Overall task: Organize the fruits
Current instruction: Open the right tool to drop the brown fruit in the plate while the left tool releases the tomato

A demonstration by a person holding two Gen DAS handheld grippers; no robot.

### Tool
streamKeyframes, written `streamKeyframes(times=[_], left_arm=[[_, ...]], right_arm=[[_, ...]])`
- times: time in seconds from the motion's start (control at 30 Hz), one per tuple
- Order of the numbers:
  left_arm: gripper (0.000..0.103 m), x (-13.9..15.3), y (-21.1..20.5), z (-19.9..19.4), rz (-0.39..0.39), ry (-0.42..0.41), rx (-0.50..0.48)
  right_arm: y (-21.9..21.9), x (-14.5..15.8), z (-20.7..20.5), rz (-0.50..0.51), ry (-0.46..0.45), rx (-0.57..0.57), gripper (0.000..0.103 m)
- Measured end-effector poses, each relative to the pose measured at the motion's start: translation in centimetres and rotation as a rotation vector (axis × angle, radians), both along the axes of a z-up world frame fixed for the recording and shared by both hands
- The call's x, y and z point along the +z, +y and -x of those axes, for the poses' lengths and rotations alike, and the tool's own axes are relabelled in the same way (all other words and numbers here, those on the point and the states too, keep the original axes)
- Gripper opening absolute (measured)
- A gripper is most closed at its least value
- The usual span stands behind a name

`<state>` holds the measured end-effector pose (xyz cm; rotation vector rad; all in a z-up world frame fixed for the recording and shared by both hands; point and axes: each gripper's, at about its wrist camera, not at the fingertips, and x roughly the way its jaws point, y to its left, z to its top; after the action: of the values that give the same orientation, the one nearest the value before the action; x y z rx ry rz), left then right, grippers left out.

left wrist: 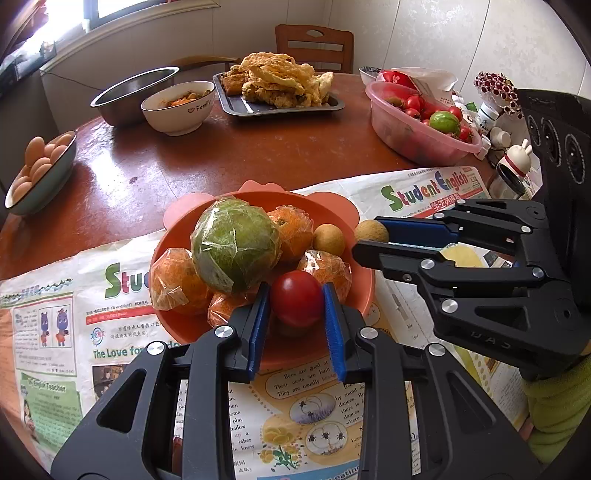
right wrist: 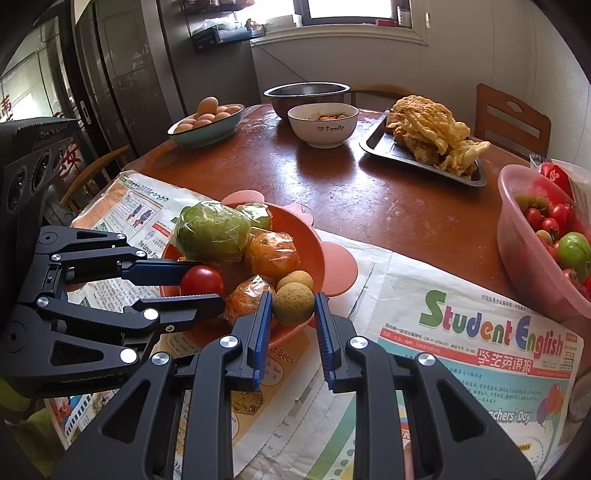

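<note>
Fruit bowl [left wrist: 354, 295] on "Student English" newspaper [left wrist: 424, 188], left gripper [left wrist: 297, 299] clenched on tomato [left wrist: 297, 297], right gripper [right wrist: 293, 304] clenched on brown fruit [right wrist: 293, 302], "Family" bowl [left wrist: 177, 110] behind.

This is a home dining room or eat-in kitchen. A round reddish-brown wooden table [left wrist: 258, 155] carries home-cooked food: a grey metal tray of fried golden pastry [left wrist: 280, 79], a white ceramic bowl printed "Family" [left wrist: 177, 110], and a teal bowl of brown eggs [left wrist: 40, 170]. Wooden slat-back chairs [left wrist: 314, 46] stand around it, a window [right wrist: 351, 9] sits above a sill, and children's newspapers [right wrist: 480, 350] cover the near edge.
</note>
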<state>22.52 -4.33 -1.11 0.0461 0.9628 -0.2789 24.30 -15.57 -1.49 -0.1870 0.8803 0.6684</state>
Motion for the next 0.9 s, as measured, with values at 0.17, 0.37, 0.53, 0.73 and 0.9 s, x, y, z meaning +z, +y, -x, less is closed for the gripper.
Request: streamKeyframes(times=[0.17,0.37,0.53,0.73,0.9], left_arm=[[0.024,0.0,-0.04,0.11,0.004,0.0,-0.004],[0.026,0.05,0.0,0.28,0.002,0.0,-0.008],[0.026,0.12,0.07,0.29,0.003,0.001,-0.007],[0.026,0.1,0.09,0.34,0.003,0.0,-0.008],[0.026,0.11,0.1,0.38,0.004,-0.001,-0.007]], right_arm=[[0.13,-0.4,-0.28,-0.001,0.013,0.002,0.023],[0.24,-0.71,-0.31,-0.003,0.022,0.005,0.023],[0.41,-0.7,-0.24,0.001,0.022,0.006,0.023],[0.47,-0.58,-0.3,0.001,0.019,0.003,0.023],[0.23,-0.2,-0.3,-0.002,0.012,-0.007,0.028]])
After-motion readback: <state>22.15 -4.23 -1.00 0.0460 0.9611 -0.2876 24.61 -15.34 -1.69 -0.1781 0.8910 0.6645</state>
